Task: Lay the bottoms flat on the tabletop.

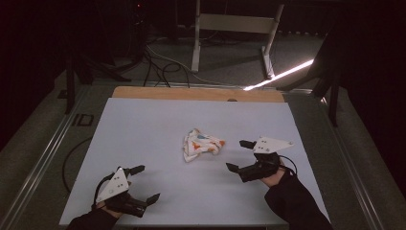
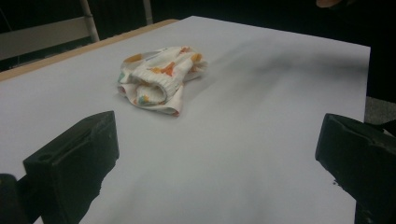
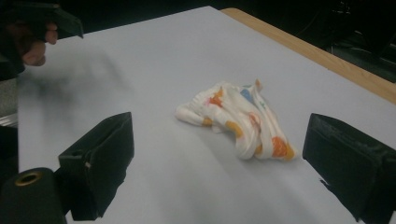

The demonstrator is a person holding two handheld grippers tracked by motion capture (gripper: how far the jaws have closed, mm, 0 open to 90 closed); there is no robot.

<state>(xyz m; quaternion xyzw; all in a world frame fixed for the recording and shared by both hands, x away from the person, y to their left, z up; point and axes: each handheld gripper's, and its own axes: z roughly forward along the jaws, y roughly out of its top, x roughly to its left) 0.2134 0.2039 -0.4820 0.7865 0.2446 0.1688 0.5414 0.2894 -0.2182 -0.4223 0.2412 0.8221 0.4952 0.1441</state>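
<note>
- A small crumpled garment (image 1: 201, 145), white with orange, blue and red prints and a ribbed knit edge, lies bunched on the pale sheet (image 1: 158, 124) that covers the table, a little right of the sheet's middle.
- In the left gripper view the garment (image 2: 159, 77) sits ahead of the jaws, well beyond their tips and left of centre, nothing touching it.
- In the right gripper view the garment (image 3: 240, 119) lies between the two black jaws and somewhat past them, apart from both.
- The left gripper (image 1: 145, 184) is at the near left part of the sheet, held in a hand (image 1: 107, 203) coming up from the bottom edge; its jaws stand spread wide with nothing between them.
- The right gripper (image 1: 239, 155) sits just right of the garment, near but not touching; its jaws are also released and empty, pointing toward the cloth.
- A dark sleeve (image 1: 297, 203) covers the right forearm.
- A strip of bare wooden tabletop (image 1: 191, 93) shows along the far edge of the sheet.
- Beyond the table, on the dim floor, cables (image 1: 160, 64) trail past a white frame (image 1: 234, 28), and a bright bar of light (image 1: 280, 75) slants there.
</note>
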